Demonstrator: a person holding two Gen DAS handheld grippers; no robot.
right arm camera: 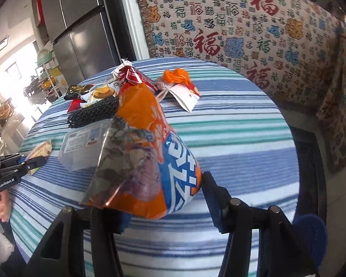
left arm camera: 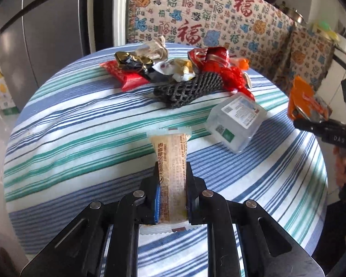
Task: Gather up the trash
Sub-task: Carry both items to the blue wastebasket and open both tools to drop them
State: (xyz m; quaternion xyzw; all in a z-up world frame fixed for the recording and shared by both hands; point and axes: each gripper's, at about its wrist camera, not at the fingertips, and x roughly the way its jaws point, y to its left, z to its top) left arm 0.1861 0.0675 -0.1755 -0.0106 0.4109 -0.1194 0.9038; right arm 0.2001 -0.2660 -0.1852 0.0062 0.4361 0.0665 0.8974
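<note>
My left gripper [left arm camera: 171,168] is shut on a beige snack wrapper [left arm camera: 173,147], which sticks out forward between the pads just over the striped tablecloth [left arm camera: 80,127]. In the right wrist view this gripper [right arm camera: 32,161] and the wrapper [right arm camera: 40,150] sit at the left edge. My right gripper [right arm camera: 159,196] is shut on a crumpled orange and blue snack bag [right arm camera: 138,127]. The bag hides its left finger. In the left wrist view the orange bag [left arm camera: 304,99] hangs off the table's right side in that gripper [left arm camera: 311,121].
More trash lies at the far side of the round table: a black foam net [left arm camera: 186,90], red wrappers [left arm camera: 210,60], a black and gold wrapper [left arm camera: 131,62], and a clear plastic box [left arm camera: 235,120] nearer. A patterned sofa cover [left arm camera: 219,18] stands behind, a steel fridge [left arm camera: 46,34] at left.
</note>
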